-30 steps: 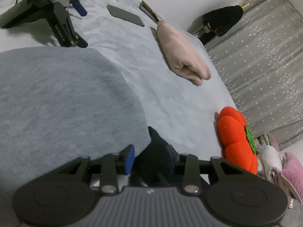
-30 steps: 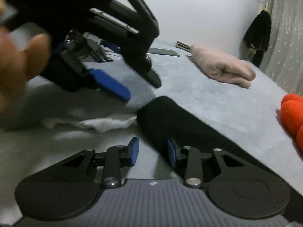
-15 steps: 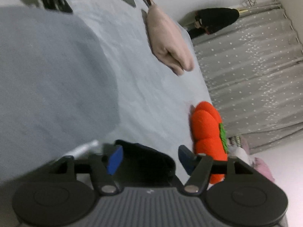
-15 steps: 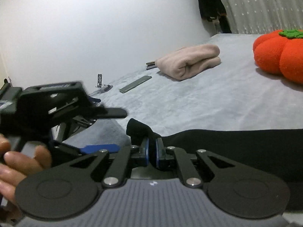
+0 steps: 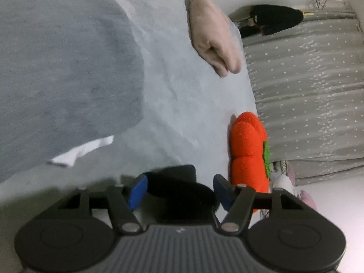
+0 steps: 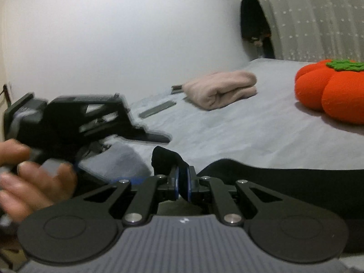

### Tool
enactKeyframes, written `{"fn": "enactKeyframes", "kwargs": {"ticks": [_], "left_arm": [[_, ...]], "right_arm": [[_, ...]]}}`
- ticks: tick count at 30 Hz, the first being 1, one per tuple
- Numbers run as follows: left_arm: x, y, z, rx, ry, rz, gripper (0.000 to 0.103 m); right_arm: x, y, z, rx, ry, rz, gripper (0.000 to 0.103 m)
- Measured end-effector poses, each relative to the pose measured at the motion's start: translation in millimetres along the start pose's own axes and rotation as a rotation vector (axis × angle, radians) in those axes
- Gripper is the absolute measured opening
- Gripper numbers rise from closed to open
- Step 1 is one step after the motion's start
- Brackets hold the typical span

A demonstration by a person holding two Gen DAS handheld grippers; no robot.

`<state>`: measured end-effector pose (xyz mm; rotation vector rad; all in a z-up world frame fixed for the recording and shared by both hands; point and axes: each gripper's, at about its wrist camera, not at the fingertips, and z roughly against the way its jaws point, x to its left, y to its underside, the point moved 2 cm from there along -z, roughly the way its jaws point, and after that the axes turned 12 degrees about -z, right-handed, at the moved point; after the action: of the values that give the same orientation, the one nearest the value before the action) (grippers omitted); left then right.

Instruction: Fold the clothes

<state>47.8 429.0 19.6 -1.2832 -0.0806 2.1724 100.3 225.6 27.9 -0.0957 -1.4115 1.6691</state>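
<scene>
Right hand-held gripper (image 6: 183,183) is clenching black garment (image 6: 273,179) at 6 o'clock; left hand-held gripper (image 5: 179,187) is hovering released over it on bed (image 5: 182,95).

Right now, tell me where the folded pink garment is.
The folded pink garment lies on the grey bed toward the far wall, left of the orange pumpkin cushion in the right wrist view, beside a flat grey bar.

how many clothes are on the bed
3: black garment nearest, pinched by the right tool; grey garment at left; folded pink garment near the wall. More may be hidden.
</scene>
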Motion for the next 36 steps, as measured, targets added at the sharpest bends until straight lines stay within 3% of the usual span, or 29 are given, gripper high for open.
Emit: {"fn": "enactKeyframes", "kwargs": {"ticks": [2, 7, 9, 12, 14, 15, 16, 17, 19, 22, 23, 24, 26, 29, 31, 33, 36], "left_arm": [[-3.2, 1.9, 10.0, -0.027, 0.003, -0.008, 0.072], [0.9, 10.5, -8.1, 0.035, 0.014, 0.069, 0.072], [-1.2, 11.0, -12.7, 0.031, 0.003, 0.056, 0.072], [0.7, 6.3, -17.9, 0.011, -0.03, 0.037, 0.066], [3.7, 3.6, -20.2, 0.007, -0.029, 0.037, 0.036], [4.8, 2.6, -21.0, 0.011, -0.027, 0.033, 0.03], [3.8, 2.2, -20.5, 0.01, -0.025, 0.014, 0.016], [1.8, 1.6, -19.5, 0.004, -0.027, -0.012, 0.009], [-6.2, -0.4, -16.5, -0.022, -0.043, -0.087, 0.008], [-14.1, -4.0, -12.4, -0.061, -0.071, -0.162, 0.008], [-16.3, -5.7, -10.8, -0.075, -0.08, -0.184, 0.008], [-18.1, -6.8, -8.8, -0.089, -0.085, -0.201, 0.008], [-22.7, -9.4, -4.6, -0.115, -0.074, -0.231, 0.008], [-29.1, -7.9, 1.2, -0.135, -0.071, -0.291, 0.008], [-32.8, -6.7, 3.1, -0.148, -0.082, -0.328, 0.008], [-33.8, -7.2, 3.0, -0.16, -0.092, -0.342, 0.008], [-32.4, -8.5, 2.0, -0.174, -0.114, -0.351, 0.008]], "right_arm": [[0.4, -1.3, -1.9, -0.019, -0.004, -0.018, 0.008], [11.2, 4.2, -11.1, -0.013, -0.009, 0.027, 0.008], [12.2, 5.8, -14.7, -0.008, -0.004, 0.035, 0.008], [14.2, 6.9, -12.8, -0.007, -0.03, 0.033, 0.008], [16.7, 8.0, -11.0, -0.002, -0.044, 0.045, 0.008], [17.7, 8.6, -10.7, 0.002, -0.047, 0.053, 0.008], [18.1, 9.3, -10.7, 0.006, -0.046, 0.059, 0.008], [18.4, 10.0, -10.8, 0.011, -0.045, 0.063, 0.008], [19.0, 11.1, -11.4, 0.023, -0.046, 0.066, 0.009], [20.3, 11.4, -7.6, 0.021, -0.013, 0.068, 0.025], [17.1, 9.7, -4.2, 0.011, 0.016, 0.055, 0.047], [13.8, 8.0, -0.6, 0.0, 0.045, 0.041, 0.057], [-0.8, 2.3, 11.9, -0.024, 0.1, -0.034, 0.057], [-40.4, -6.5, 39.6, -0.056, 0.118, -0.236, 0.057], [-66.7, -10.9, 53.2, -0.069, 0.195, -0.311, 0.056], [-90.2, -13.0, 58.4, -0.06, 0.29, -0.331, 0.045], [-114.6, -9.6, 49.7, -0.003, 0.375, -0.326, 0.041]]}}
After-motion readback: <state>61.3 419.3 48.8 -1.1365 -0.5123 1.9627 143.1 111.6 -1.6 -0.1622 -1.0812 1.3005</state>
